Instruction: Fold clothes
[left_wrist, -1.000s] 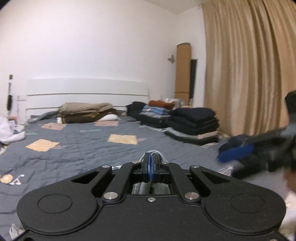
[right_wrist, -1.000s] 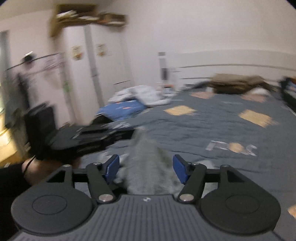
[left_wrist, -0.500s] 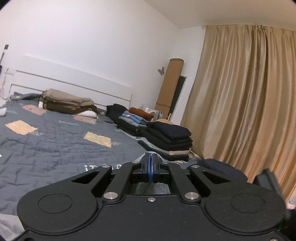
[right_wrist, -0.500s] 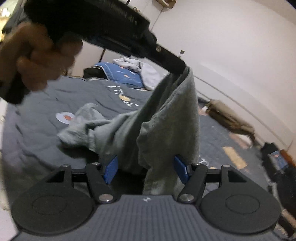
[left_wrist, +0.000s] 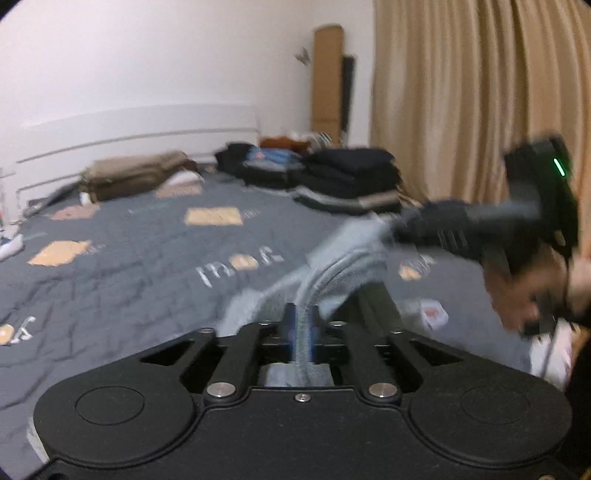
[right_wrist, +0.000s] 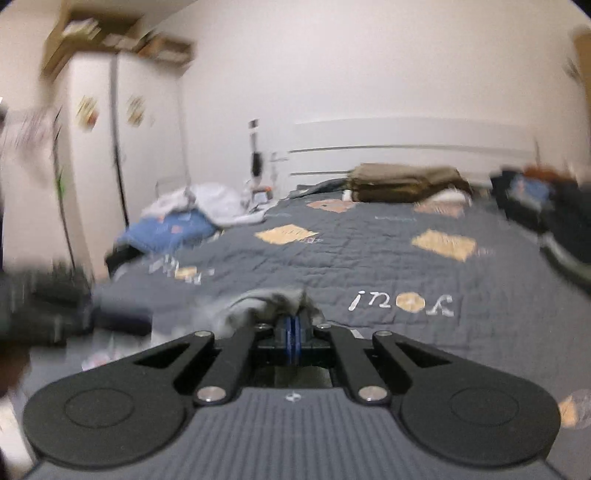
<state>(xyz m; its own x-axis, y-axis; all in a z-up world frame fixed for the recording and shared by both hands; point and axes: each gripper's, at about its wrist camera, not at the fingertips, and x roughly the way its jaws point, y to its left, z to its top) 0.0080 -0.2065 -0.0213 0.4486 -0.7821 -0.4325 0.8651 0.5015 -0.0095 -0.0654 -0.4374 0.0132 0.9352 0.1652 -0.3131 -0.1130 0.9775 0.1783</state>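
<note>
1. In the left wrist view, a khaki folded pile is being seen at ten o'clock, lying against the white headboard on the grey patchwork quilt.
2. At six o'clock in that view, a thick fold of the grey garment is being pinched between the blue pads of the left gripper. The jaws have just been opening, yet the cloth is filling the gap between them.
3. From there the garment is being stretched up towards two o'clock, above the quilt, to the tip of the right gripper.
4. Stacks of dark folded clothes are being kept at one o'clock, beside the beige curtain.
5. At three o'clock the right gripper's handle is being held by a blurred hand.
6. In the right wrist view, a white wardrobe is being shown at ten o'clock, with a heap of blue and white bedding below it at nine o'clock.
7. The right gripper's blue pads are being seen pressed together at six o'clock, its jaws having just been closing. The grey garment is bunching right at their tips. Both views are blurred, but the cloth is being shown running straight from this tip, so it is being read as gripped.
8. The lettering on the quilt is being seen at four o'clock of the fingertips.
</note>
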